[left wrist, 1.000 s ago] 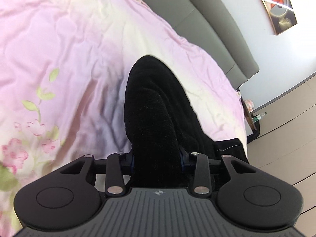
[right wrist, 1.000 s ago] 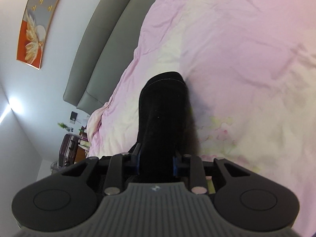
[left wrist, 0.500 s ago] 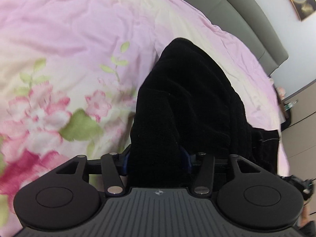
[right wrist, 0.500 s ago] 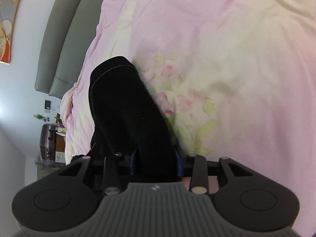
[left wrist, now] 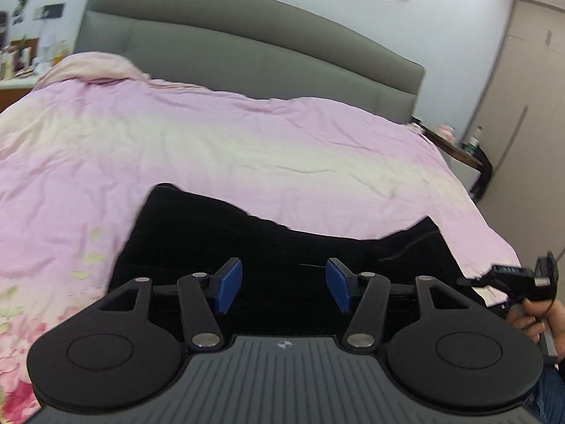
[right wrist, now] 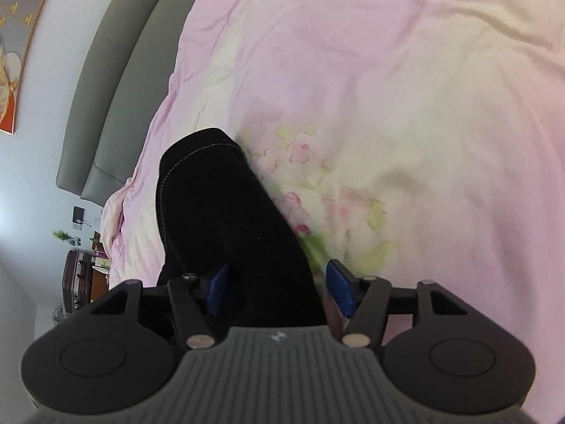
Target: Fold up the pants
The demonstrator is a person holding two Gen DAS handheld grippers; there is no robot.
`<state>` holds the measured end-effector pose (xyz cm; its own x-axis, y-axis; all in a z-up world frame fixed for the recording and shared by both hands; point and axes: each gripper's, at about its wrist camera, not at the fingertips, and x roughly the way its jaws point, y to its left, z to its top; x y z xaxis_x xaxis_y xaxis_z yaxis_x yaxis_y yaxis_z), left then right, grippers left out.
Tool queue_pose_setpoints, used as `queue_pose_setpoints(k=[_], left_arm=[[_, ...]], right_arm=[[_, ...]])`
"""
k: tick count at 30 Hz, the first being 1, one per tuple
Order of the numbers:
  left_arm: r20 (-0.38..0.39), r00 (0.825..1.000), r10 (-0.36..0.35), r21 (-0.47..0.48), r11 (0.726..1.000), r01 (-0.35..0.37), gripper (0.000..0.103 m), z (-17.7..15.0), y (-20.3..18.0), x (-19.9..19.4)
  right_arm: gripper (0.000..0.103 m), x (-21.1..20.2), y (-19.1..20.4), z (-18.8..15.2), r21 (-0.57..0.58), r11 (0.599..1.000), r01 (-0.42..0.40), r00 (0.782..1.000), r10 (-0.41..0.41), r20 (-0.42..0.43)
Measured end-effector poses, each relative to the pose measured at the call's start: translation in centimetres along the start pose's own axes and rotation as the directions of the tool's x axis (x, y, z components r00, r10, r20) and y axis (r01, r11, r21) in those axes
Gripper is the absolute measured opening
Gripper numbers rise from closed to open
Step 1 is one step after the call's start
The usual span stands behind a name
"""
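Left hand-held gripper (left wrist: 284, 288): my jaws wide apart, gripping nothing.
Right hand-held gripper (right wrist: 279, 289): jaws parted, pants between them, unclamped.
Pants (left wrist: 247, 243): black, lying on pink bed (left wrist: 247, 141) just ahead.

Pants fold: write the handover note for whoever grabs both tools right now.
Left tool: open, blue pads spread, holding nothing, poised just above the black pants.
Right tool: open too; a pant end runs between its pads, but the right pad stands clear of the cloth, so no grip.
Pants lie in a dark band across the near part of the pink floral duvet, seamed end toward the right.
Done: cloth laid down, both tools released.
Left: I cannot tell how many folds are in; check the stack, then re-grip for any further fold and smooth.
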<state>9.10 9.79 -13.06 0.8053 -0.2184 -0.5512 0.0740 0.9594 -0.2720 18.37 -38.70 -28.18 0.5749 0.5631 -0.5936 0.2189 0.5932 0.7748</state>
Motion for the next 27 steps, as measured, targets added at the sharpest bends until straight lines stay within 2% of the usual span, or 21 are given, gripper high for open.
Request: queue_pose_setpoints(k=[2, 4, 6, 9, 12, 15, 17, 18, 19, 22, 24, 26, 27], left_arm=[[-0.034, 0.999, -0.011, 0.072, 0.997, 0.014, 0.069, -1.0, -3.0, 2.4], [-0.051, 0.998, 0.031, 0.124, 0.992, -0.024, 0.069, -1.8, -5.7, 4.5], [-0.054, 0.993, 0.102, 0.16, 0.983, -0.093, 0.069, -2.1, -7.8, 6.6], [-0.062, 0.989, 0.135, 0.169, 0.978, -0.123, 0.069, -2.2, -9.9, 8.7], [-0.11, 0.982, 0.154, 0.217, 0.968, -0.127, 0.069, -3.0, -11.2, 11.2], [-0.165, 0.969, 0.184, 0.266, 0.954, -0.136, 0.06, -4.7, -12.0, 13.5], [-0.191, 0.959, 0.209, 0.286, 0.946, -0.149, 0.059, -5.5, -12.3, 14.5], [-0.197, 0.955, 0.221, 0.296, 0.942, -0.157, 0.059, -5.7, -12.4, 14.9], [-0.199, 0.953, 0.227, 0.305, 0.939, -0.16, 0.059, -5.9, -12.5, 15.2], [-0.2, 0.952, 0.234, 0.331, 0.93, -0.159, 0.057, -5.7, -12.7, 14.9], [-0.177, 0.961, 0.213, 0.325, 0.934, -0.147, 0.046, -5.0, -12.9, 13.4], [-0.083, 0.979, 0.186, 0.298, 0.942, -0.154, 0.046, -4.1, -12.8, 10.1], [-0.025, 0.981, 0.191, 0.289, 0.941, -0.176, 0.053, -3.8, -12.6, 8.3]], right_arm=[[0.059, 0.3, 0.2, -0.5, 0.022, 1.0, -0.011, 1.0, 0.011, -0.009], [0.059, 0.6, 0.6, -1.1, 0.034, 0.999, 0.007, 1.0, -0.008, 0.017], [0.06, 0.5, 0.7, -1.7, 0.061, 0.998, 0.007, 0.999, -0.01, 0.044], [0.06, 0.3, 0.6, -2.5, 0.093, 0.996, 0.005, 0.998, -0.011, 0.067], [0.06, 0.5, 0.9, -3.1, 0.094, 0.995, 0.018, 0.997, -0.025, 0.079], [0.06, 0.7, 0.8, -3.3, 0.107, 0.994, 0.011, 0.996, -0.02, 0.084], [0.053, 0.5, 0.5, -3.5, 0.133, 0.991, -0.001, 0.996, -0.011, 0.088], [0.041, 0.4, 0.4, -3.6, 0.145, 0.989, -0.009, 0.996, -0.005, 0.095], [0.032, 0.2, 0.4, -3.7, 0.155, 0.987, -0.036, 0.994, 0.019, 0.109], [0.026, -0.4, 1.2, -4.2, 0.115, 0.985, -0.131, 0.981, 0.113, 0.155], [0.024, -1.2, 2.6, -4.7, 0.028, 0.991, -0.134, 0.973, 0.126, 0.194], [0.024, -1.7, 4.2, -5.3, -0.044, 0.992, -0.121, 0.965, 0.128, 0.23], [0.024, -1.8, 4.9, -5.5, -0.065, 0.992, -0.109, 0.963, 0.121, 0.242]])
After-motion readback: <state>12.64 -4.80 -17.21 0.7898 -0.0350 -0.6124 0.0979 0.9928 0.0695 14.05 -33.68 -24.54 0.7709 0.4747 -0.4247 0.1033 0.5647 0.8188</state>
